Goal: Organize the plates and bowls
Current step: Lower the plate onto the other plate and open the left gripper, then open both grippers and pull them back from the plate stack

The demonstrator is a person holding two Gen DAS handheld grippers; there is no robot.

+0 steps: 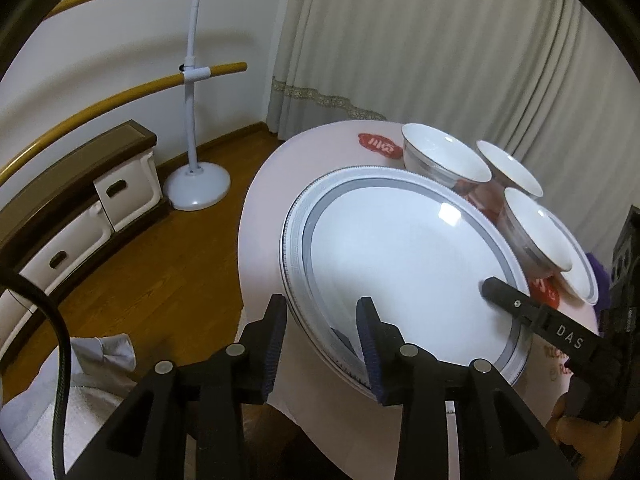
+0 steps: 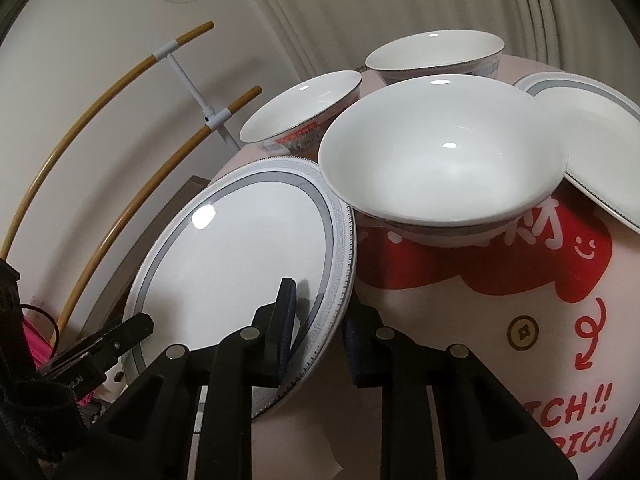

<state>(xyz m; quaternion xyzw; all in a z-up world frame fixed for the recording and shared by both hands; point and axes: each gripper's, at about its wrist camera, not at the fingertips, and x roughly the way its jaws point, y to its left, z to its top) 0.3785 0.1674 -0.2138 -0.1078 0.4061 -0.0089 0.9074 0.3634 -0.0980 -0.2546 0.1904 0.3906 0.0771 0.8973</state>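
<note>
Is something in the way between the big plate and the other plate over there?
Yes. The nearest bowl sits right between the big plate and the other plate, and its rim hides part of that plate's edge. Two more bowls stand farther back.

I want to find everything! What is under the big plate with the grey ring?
Under the big plate the pink table shows at its edge. A second rim peeks out below, maybe another plate. The plate covers everything else underneath.

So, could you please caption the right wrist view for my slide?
Right tool straddling the rim of a grey-banded plate, three white bowls behind.
</note>
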